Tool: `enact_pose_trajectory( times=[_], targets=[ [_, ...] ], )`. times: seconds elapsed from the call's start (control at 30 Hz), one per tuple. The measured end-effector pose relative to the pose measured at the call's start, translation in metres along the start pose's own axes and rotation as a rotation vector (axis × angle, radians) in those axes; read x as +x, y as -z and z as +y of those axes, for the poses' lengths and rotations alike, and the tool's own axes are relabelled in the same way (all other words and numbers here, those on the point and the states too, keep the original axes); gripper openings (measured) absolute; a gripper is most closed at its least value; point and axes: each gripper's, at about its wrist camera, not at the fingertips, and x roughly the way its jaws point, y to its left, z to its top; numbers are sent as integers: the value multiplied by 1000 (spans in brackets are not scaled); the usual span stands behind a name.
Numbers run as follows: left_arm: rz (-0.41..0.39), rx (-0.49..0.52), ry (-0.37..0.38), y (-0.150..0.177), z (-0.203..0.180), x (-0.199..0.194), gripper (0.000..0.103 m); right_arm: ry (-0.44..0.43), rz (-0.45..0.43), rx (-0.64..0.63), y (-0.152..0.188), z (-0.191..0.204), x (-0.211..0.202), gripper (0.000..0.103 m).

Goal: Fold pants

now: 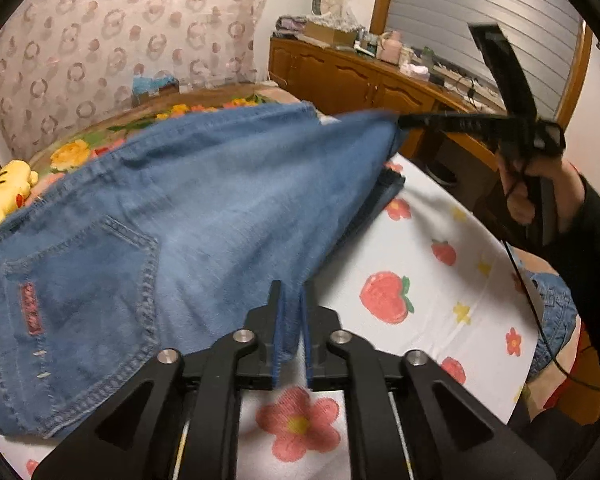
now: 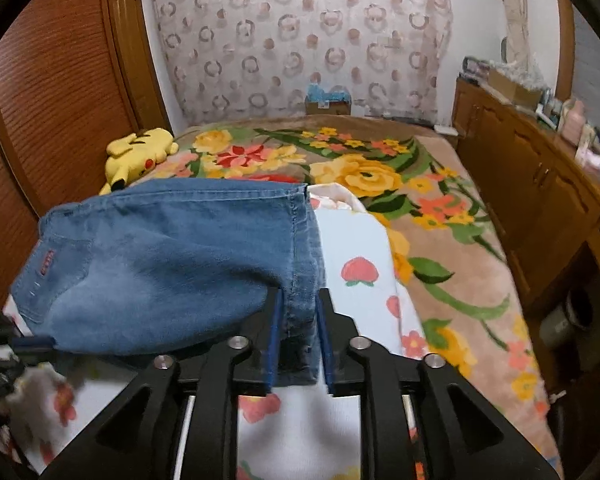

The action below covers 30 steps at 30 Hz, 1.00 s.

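Work surface: a bed, with a white sheet [image 1: 432,216] printed in red fruit and small flowers laid over a brown blanket [image 2: 452,240] with large yellow and orange blooms. Left wrist view, from 9 o'clock: a yellow plush toy [image 1: 8,196] lies at the bed's far edge; behind it, from 10 to 12 o'clock, hangs a sheer curtain [image 1: 112,40] with ring motifs. The blue denim pants [image 1: 188,208] fill the centre, back pocket at 8 o'clock, far hem lifted off the sheet. The left gripper [image 1: 291,304] sits at 6 o'clock, its fingers slightly parted with a denim edge between the blue pads; the left pad touches the cloth, the right shows a slim gap. At 2 o'clock the right gripper [image 1: 404,122] holds the raised denim corner, carried by a hand [image 1: 528,188] in a dark sleeve. Behind it a wooden cabinet [image 1: 340,76] carries cluttered small items. Right wrist view: a slatted wooden door [image 2: 56,92] at 9 to 10 o'clock, the curtain at 12, the cabinet at 3. There the right fingers stand a little spread around the hemmed edge of the pants; whether the pads press the cloth I cannot tell.
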Motion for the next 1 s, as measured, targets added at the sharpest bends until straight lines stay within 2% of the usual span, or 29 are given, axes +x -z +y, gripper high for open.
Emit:
enact_pose_trajectory(
  times=[0.07, 0.17, 0.2, 0.23, 0.33, 0.6, 1.0],
  targets=[
    [-21, -3, -20, -4, 4, -7, 20, -18, -13, 0, -3, 2, -6, 28],
    [-46, -7, -40, -11, 9, -11, 41, -24, -30, -7, -5, 1, -9, 33],
    [-55, -12, -43, -13, 11, -11, 50, -33, -34, -12, -6, 2, -10, 34],
    [-58, -17, -47, -15, 14, -10, 52, -39, -35, -14, -7, 1, -9, 34],
    [-51, -18, -65, -20, 21, -2, 56, -57, -36, -21, -8, -1, 0, 36],
    [-45, -48, -104, -39, 54, 28, 56, -104, -21, -37, -26, -11, 38, 43],
    [-87, -102, -165, -46, 88, 43, 56, -66, 78, -53, -60, -22, 113, 45]
  ],
)
